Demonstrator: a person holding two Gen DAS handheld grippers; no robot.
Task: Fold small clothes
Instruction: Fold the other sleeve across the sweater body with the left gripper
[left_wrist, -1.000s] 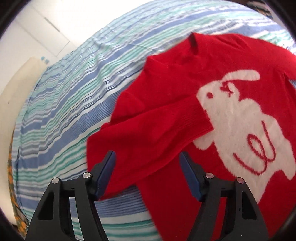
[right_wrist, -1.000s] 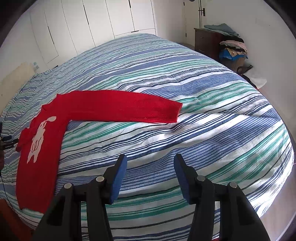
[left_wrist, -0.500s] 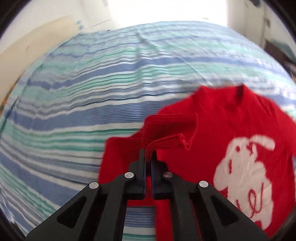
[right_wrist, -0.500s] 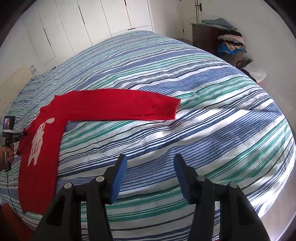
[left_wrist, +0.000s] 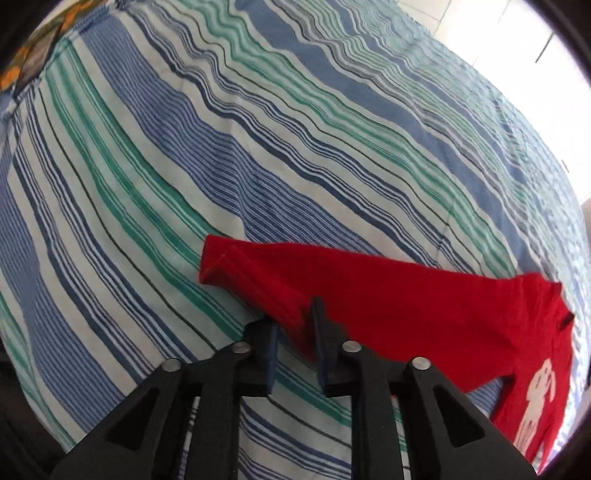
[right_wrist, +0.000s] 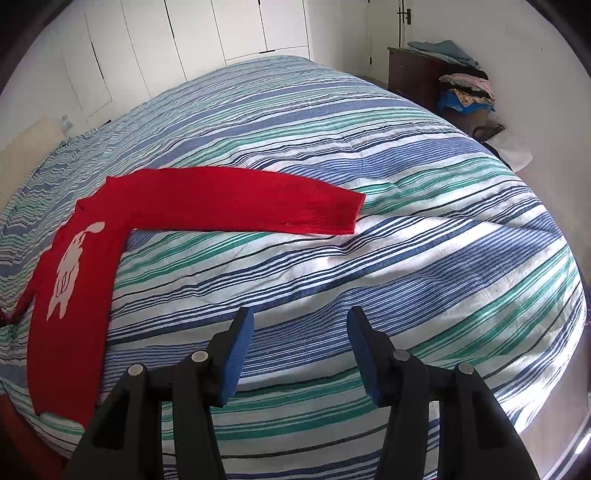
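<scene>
A small red sweater (right_wrist: 74, 273) with a white rabbit print lies face up on the striped bed. Its right sleeve (right_wrist: 236, 201) stretches out flat across the bed toward the right. In the left wrist view the other sleeve (left_wrist: 369, 295) is pulled out sideways, cuff to the left. My left gripper (left_wrist: 297, 332) has the sleeve's lower edge between its partly parted jaws; whether it still grips the cloth is unclear. My right gripper (right_wrist: 300, 343) is open and empty, above the bed's near edge, well short of the right sleeve.
The bed's blue, green and white striped cover (right_wrist: 369, 147) fills both views. White wardrobe doors (right_wrist: 221, 33) stand behind it. A dark dresser (right_wrist: 417, 74) with piled clothes (right_wrist: 465, 88) stands at the far right. A patterned cloth (left_wrist: 26, 62) shows at the left wrist view's top left.
My left gripper closed on the folded-over left sleeve and pulled it out sideways off the sweater's front; its jaws now stand slightly apart. The right gripper stayed open and barely moved.
</scene>
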